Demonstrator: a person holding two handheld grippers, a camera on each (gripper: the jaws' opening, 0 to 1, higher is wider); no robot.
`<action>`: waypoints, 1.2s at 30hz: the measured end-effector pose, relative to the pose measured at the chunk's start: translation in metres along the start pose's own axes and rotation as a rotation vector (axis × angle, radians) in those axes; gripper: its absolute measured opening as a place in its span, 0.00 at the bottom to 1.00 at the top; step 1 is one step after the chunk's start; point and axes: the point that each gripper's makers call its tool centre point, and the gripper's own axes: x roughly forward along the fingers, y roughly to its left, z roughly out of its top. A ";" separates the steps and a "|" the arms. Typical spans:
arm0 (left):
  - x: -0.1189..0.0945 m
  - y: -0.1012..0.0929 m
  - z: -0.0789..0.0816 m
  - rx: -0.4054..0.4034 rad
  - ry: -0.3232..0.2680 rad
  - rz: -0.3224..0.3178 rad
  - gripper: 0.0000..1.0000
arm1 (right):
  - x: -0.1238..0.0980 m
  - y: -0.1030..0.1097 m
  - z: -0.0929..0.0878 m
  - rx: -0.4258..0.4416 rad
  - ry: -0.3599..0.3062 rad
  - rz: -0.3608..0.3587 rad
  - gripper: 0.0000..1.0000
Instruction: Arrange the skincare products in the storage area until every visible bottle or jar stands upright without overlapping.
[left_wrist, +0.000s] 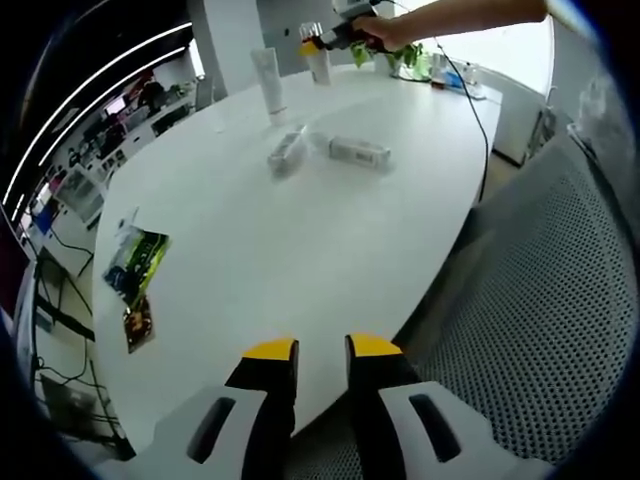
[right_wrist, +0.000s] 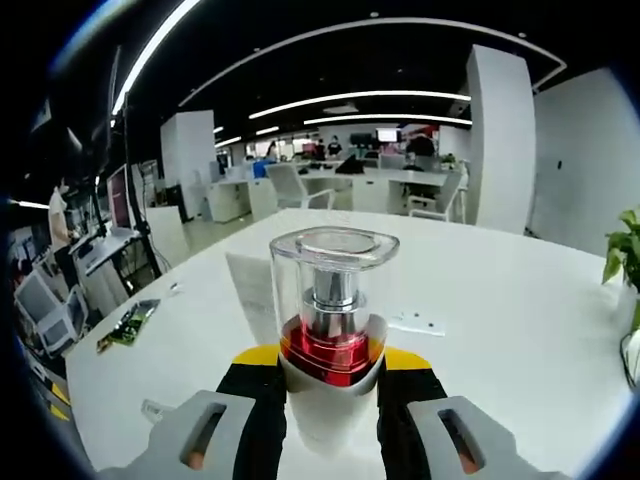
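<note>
The right gripper (right_wrist: 332, 372) grasps an upright pump bottle (right_wrist: 332, 310) on the white table (right_wrist: 500, 300). The left gripper (left_wrist: 322, 352) is released at the table's near edge, well apart from the bottle.

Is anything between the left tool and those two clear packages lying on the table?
Nothing visible: bare white table lies between the left tool and the two clear packages lying flat.

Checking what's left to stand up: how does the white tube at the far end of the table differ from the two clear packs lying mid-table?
The white tube stands upright on its end; the two clear packs lie flat on their sides. The tube is opaque white and tapered; the packs are see-through and boxy. The tube stands farther off, near the right hand-held gripper. All rest on the white table.
</note>
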 end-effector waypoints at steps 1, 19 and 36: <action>0.000 0.000 0.000 0.001 0.000 -0.001 0.15 | 0.001 0.000 0.000 0.000 0.001 -0.001 0.30; 0.002 -0.002 -0.006 0.006 0.028 -0.011 0.14 | 0.021 -0.010 -0.013 -0.019 0.008 -0.025 0.30; 0.004 -0.004 -0.012 0.008 0.066 -0.026 0.12 | 0.047 -0.012 -0.034 -0.053 0.043 0.005 0.30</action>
